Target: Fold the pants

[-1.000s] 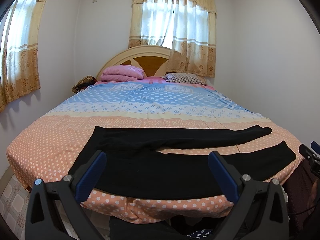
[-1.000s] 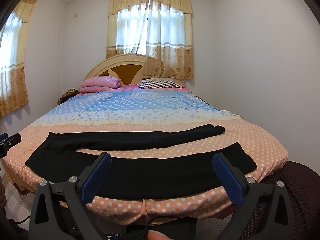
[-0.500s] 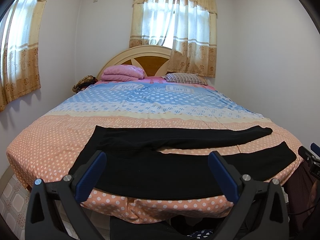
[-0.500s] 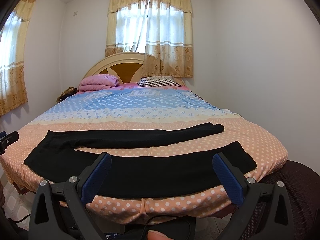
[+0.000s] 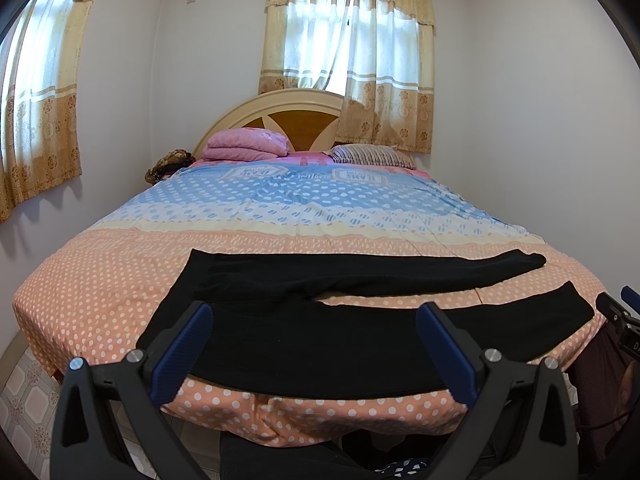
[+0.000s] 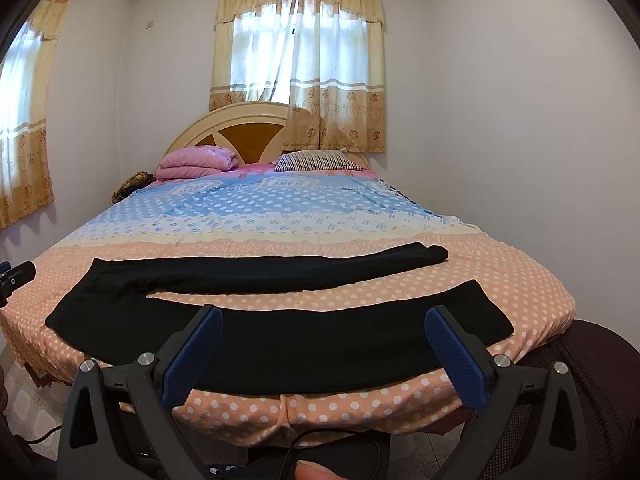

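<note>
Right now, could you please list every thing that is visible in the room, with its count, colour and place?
pants: one, black, spread flat across the bed's near end
bed: one, dotted blue and peach cover
pillows: folded pink blanket and striped pillow, at the headboard
curtains: beige, on back window; another on left wall
left gripper: blue pads, open, empty
right gripper: blue pads, open, empty

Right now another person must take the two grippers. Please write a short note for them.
Left gripper: open, empty, in front of the bed's foot edge.
Right gripper: open, empty, same height.
Black pants: flat across the bed, waistband on the left, legs spread apart toward the right.
Done: nothing folded.
Left: bring one leg onto the other, then fold across.
</note>
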`<state>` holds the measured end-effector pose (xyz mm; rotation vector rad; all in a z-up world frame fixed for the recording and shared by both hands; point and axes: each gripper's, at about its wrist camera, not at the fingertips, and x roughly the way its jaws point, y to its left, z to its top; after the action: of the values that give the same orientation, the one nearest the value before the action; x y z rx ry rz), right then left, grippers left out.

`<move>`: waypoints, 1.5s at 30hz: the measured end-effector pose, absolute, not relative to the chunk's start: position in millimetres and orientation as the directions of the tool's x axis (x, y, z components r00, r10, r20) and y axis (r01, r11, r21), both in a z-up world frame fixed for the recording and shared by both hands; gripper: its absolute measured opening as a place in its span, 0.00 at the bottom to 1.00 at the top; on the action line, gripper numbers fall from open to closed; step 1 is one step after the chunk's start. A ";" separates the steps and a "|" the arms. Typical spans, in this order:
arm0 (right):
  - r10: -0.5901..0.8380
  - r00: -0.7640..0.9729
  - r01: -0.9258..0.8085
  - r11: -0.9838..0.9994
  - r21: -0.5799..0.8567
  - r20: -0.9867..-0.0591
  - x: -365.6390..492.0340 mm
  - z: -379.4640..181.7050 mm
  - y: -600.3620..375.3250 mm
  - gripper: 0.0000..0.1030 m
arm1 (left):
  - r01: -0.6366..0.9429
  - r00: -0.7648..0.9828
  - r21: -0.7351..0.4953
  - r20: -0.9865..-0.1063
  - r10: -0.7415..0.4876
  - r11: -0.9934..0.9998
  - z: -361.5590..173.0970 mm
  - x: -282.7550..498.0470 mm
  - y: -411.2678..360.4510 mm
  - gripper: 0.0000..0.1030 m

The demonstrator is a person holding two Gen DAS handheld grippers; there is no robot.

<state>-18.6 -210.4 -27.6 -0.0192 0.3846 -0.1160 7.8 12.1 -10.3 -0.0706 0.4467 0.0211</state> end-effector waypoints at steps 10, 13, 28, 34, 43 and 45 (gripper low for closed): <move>-0.118 0.918 0.111 0.993 -0.040 -0.379 -16.9 -29.5 -212.9 0.99 | -0.037 0.901 -0.064 -0.434 0.006 0.997 -12.6 8.0 12.9 1.00; -0.118 0.916 0.111 0.993 -0.040 -0.383 -16.0 -30.5 -214.5 0.99 | -0.038 0.899 -0.064 -0.437 0.006 0.997 -15.5 8.5 12.9 1.00; -0.125 0.906 0.113 0.992 -0.053 -0.403 -10.8 -37.5 -215.3 0.99 | -0.042 0.887 -0.060 -0.461 0.010 0.997 -21.7 14.7 10.4 1.00; -0.130 0.894 0.112 0.991 -0.067 -0.428 -2.4 -47.1 -212.7 0.99 | -0.053 0.873 -0.049 -0.488 0.022 0.997 -31.6 25.7 11.8 1.00; -0.160 0.864 0.106 0.985 -0.139 -0.478 26.7 -69.5 -212.3 0.99 | -0.116 0.854 0.019 -0.509 0.109 0.993 -50.9 57.6 26.4 1.00; -0.156 0.852 0.093 0.984 -0.149 -0.500 38.5 -74.2 -214.9 0.99 | -0.128 0.847 0.025 -0.517 0.123 0.991 -56.4 67.8 32.6 1.00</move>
<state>38.5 -214.9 -74.2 -0.1209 0.5359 -0.1315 67.8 32.6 -56.4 -0.0102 0.5442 0.1325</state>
